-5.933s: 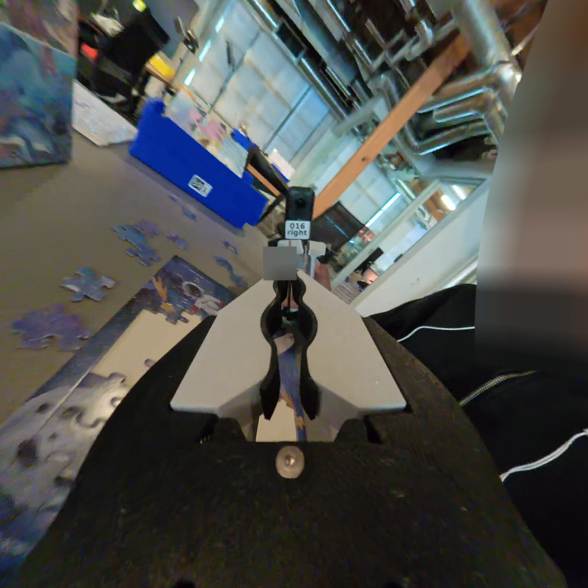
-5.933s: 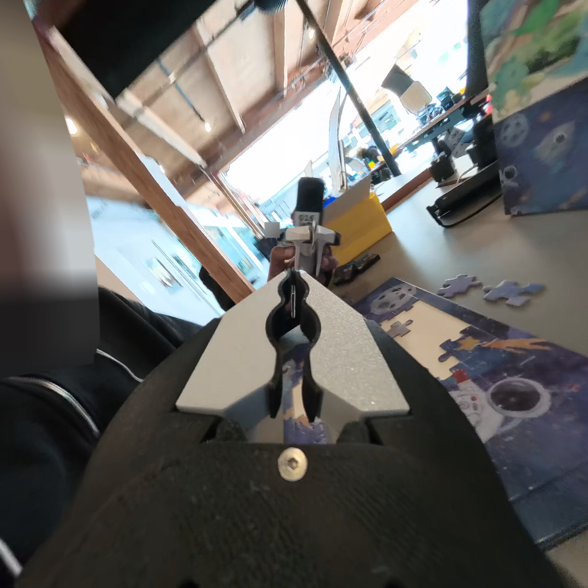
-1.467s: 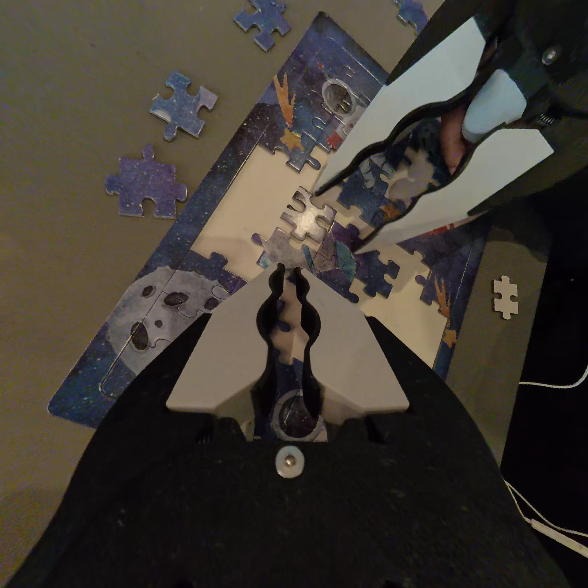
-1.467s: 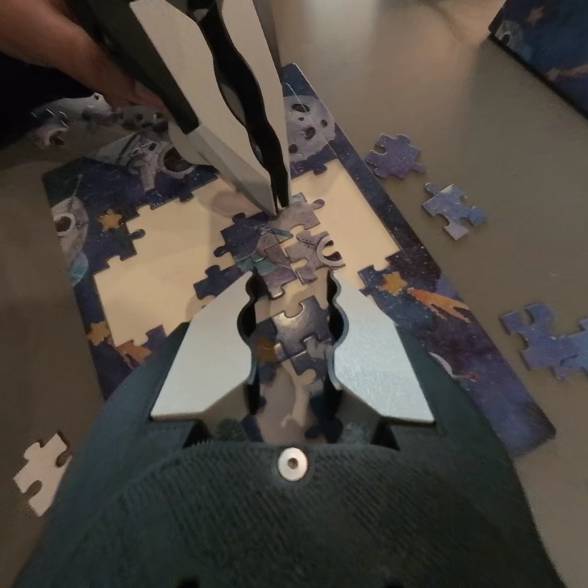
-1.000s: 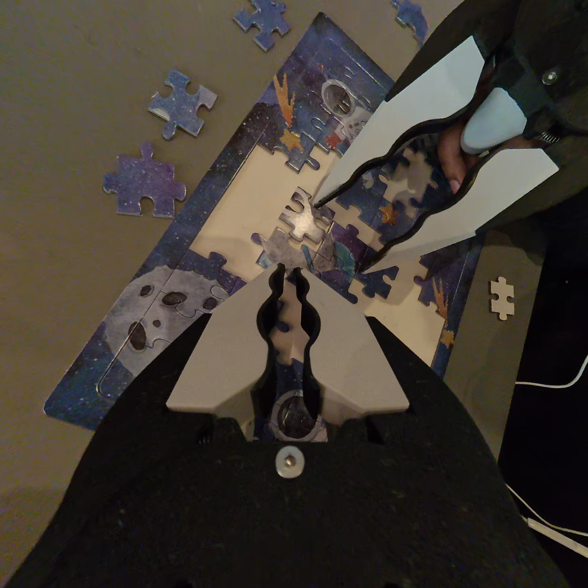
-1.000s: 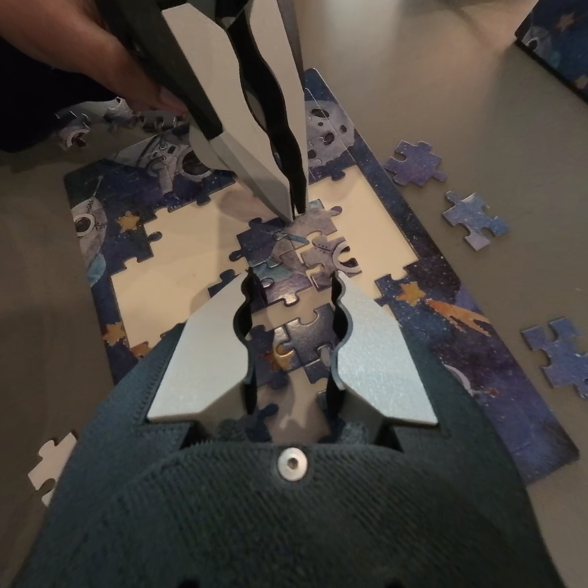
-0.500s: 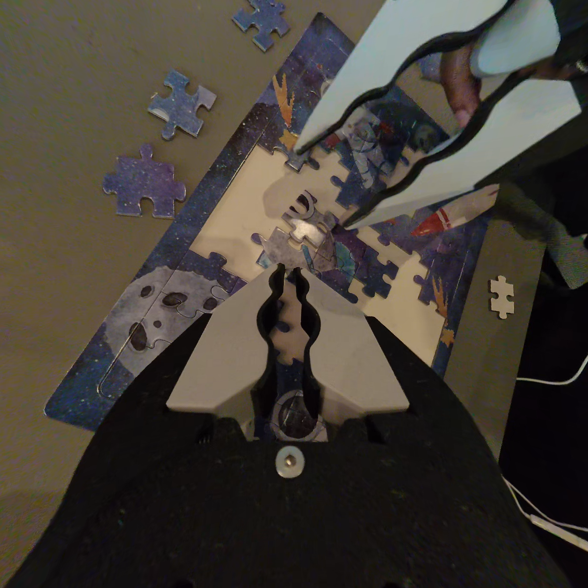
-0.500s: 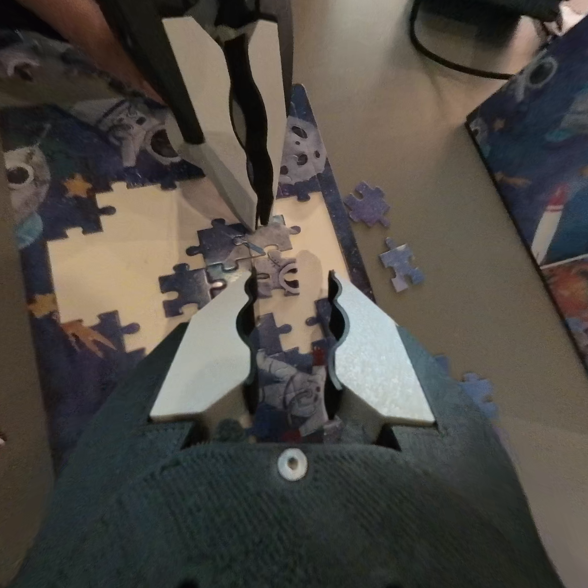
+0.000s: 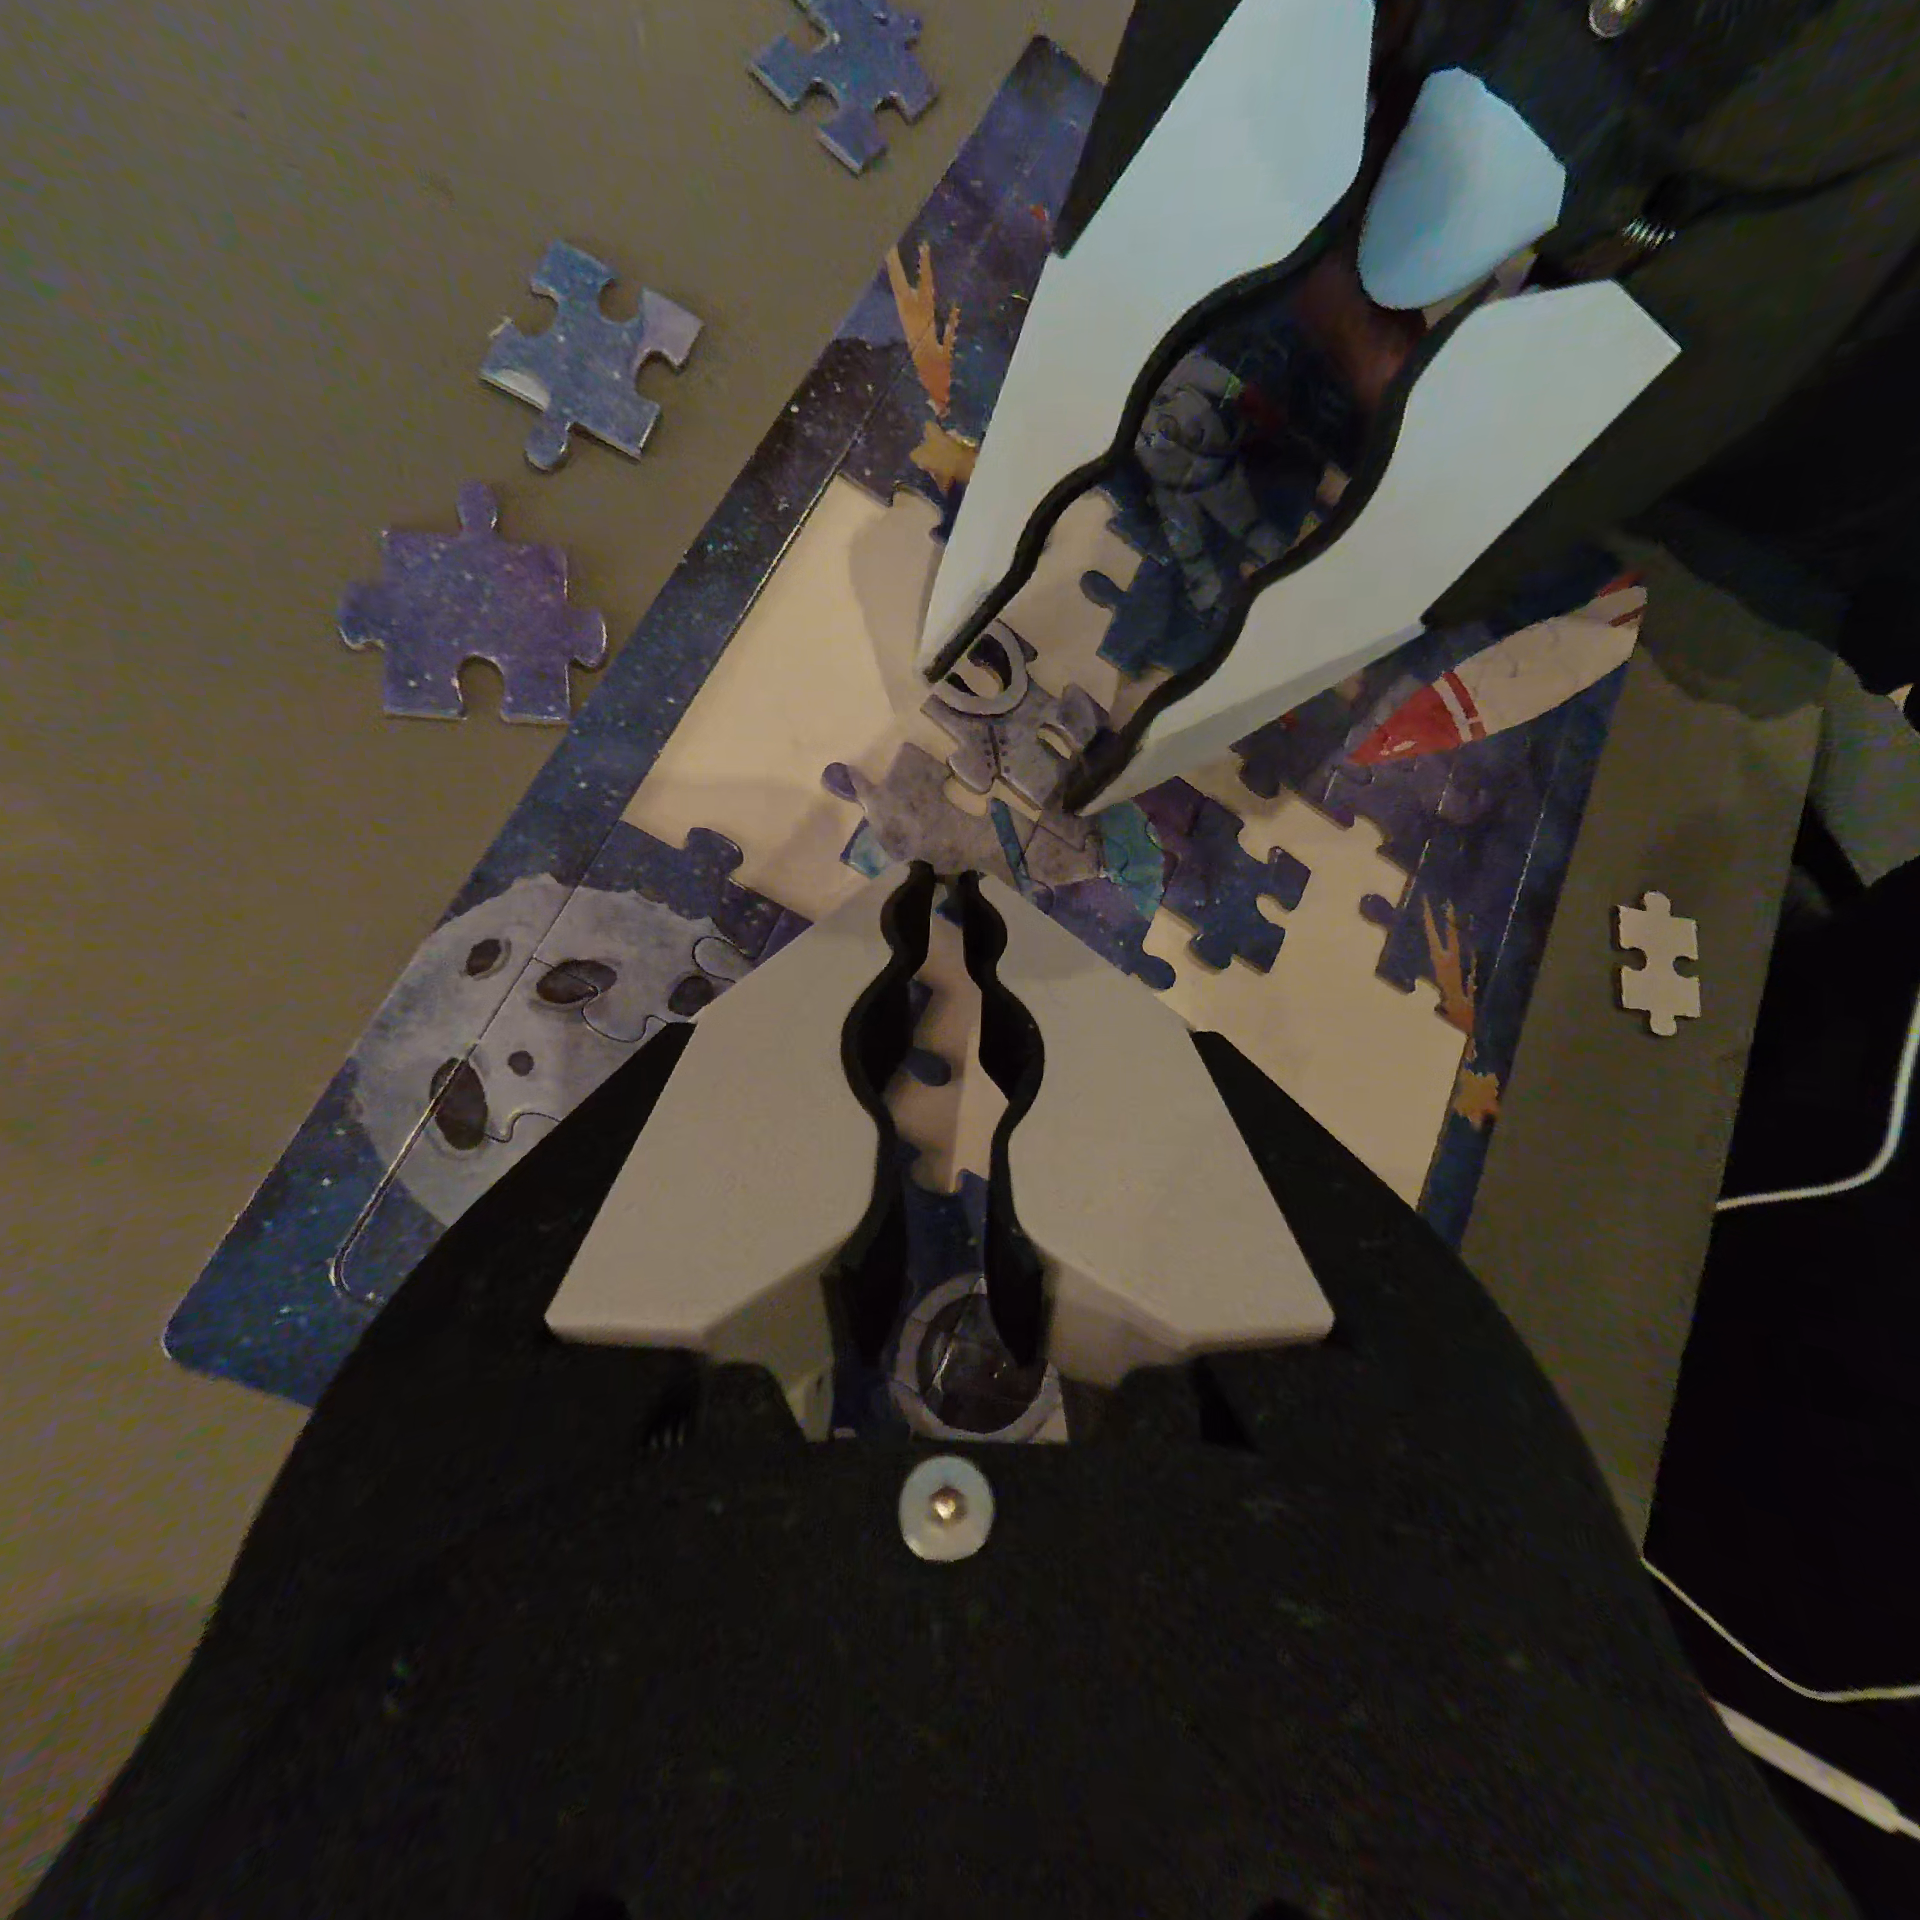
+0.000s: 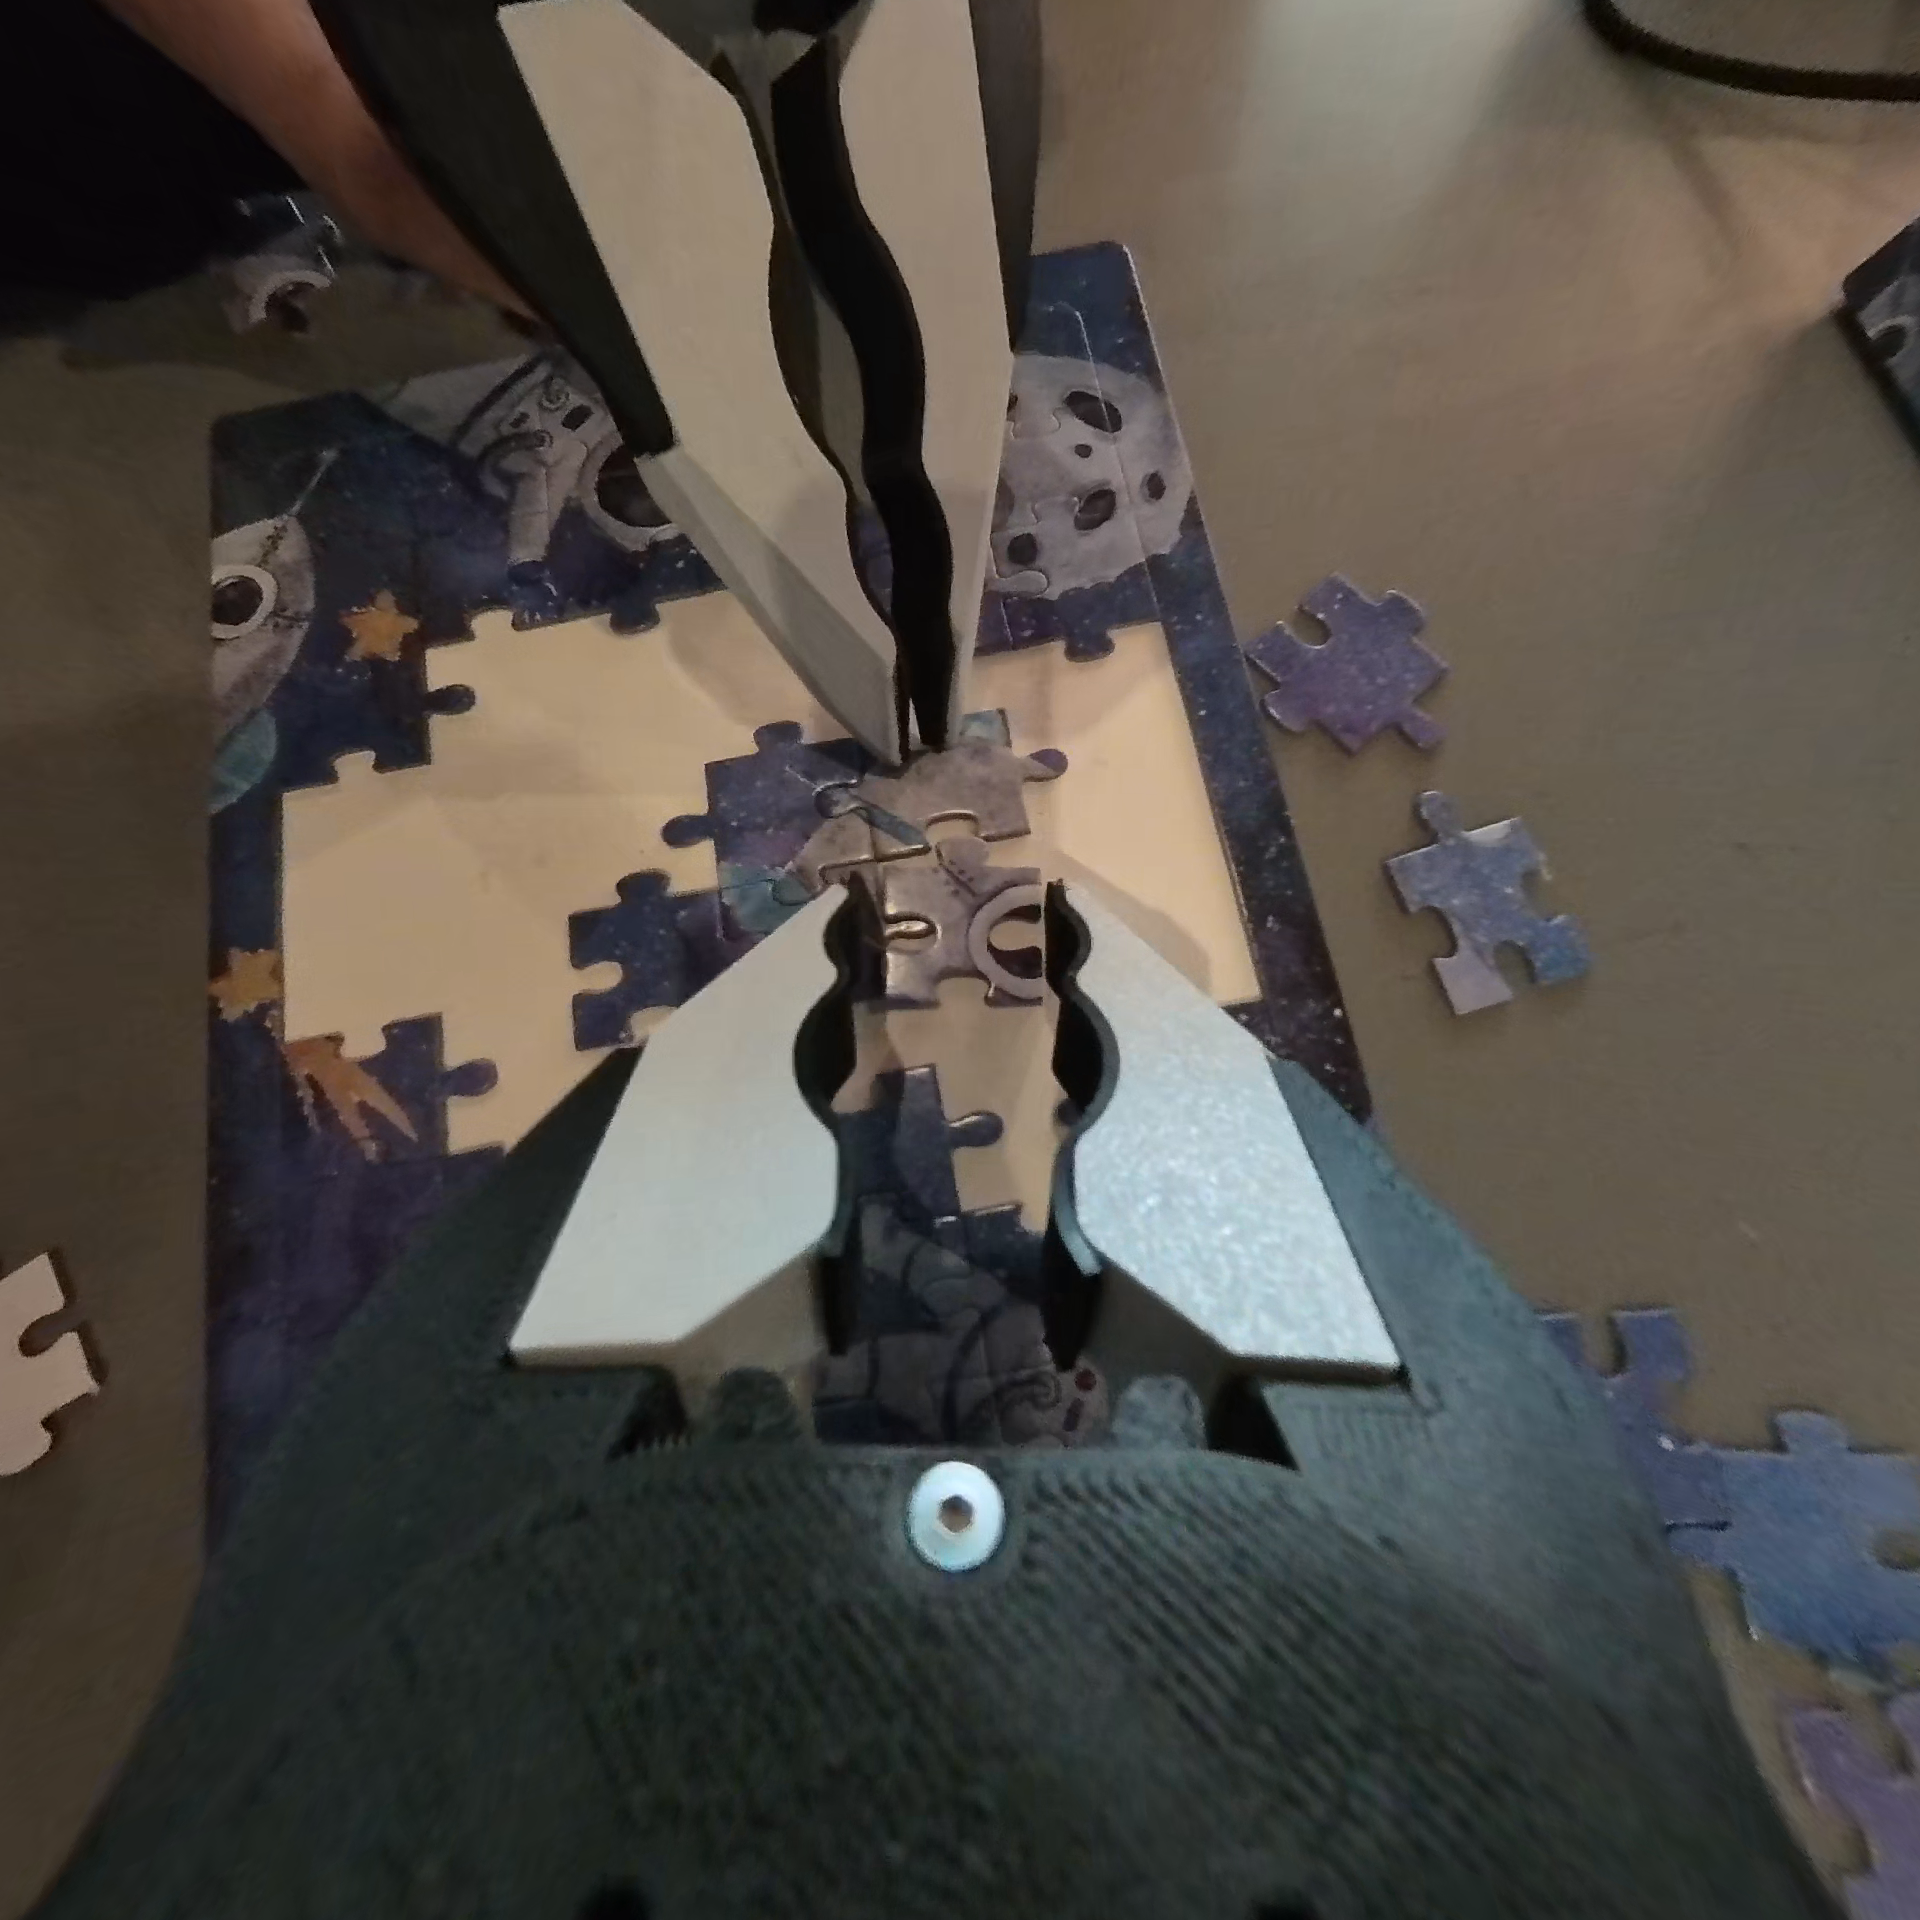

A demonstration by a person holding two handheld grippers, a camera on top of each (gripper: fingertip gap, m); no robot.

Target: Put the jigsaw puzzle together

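Observation:
The puzzle board [image 9: 748, 707] lies on the table, with a dark space-picture border and a bare cream middle [image 10: 468, 831]. A small cluster of joined pieces sits in that middle. My left gripper [image 9: 940, 878] is shut, and its tips rest on a grey piece [image 9: 914, 810] of the cluster. It comes in from the top of the right wrist view [image 10: 920, 743]. My right gripper [image 10: 954, 894] is open, and its tips straddle the helmet piece [image 10: 966, 935], which adjoins the grey piece [image 10: 956, 790]. In the left wrist view it reaches in from the upper right [image 9: 1008, 732].
Loose blue pieces lie on the table beside the board [image 9: 473, 608] [image 9: 587, 358] [image 9: 847, 73], also seen in the right wrist view [image 10: 1351, 665] [image 10: 1486, 920] [image 10: 1787, 1538]. A face-down white piece [image 9: 1657, 961] lies on the other side [image 10: 42, 1361]. A hand [image 10: 343, 156] holds the left gripper. Only a small space, under 4 cm, lies between the two pairs of fingers.
The right gripper has come down toward the left gripper and narrowed its jaws, so its tips now bracket the helmet piece. The left gripper has stayed on the grey piece.

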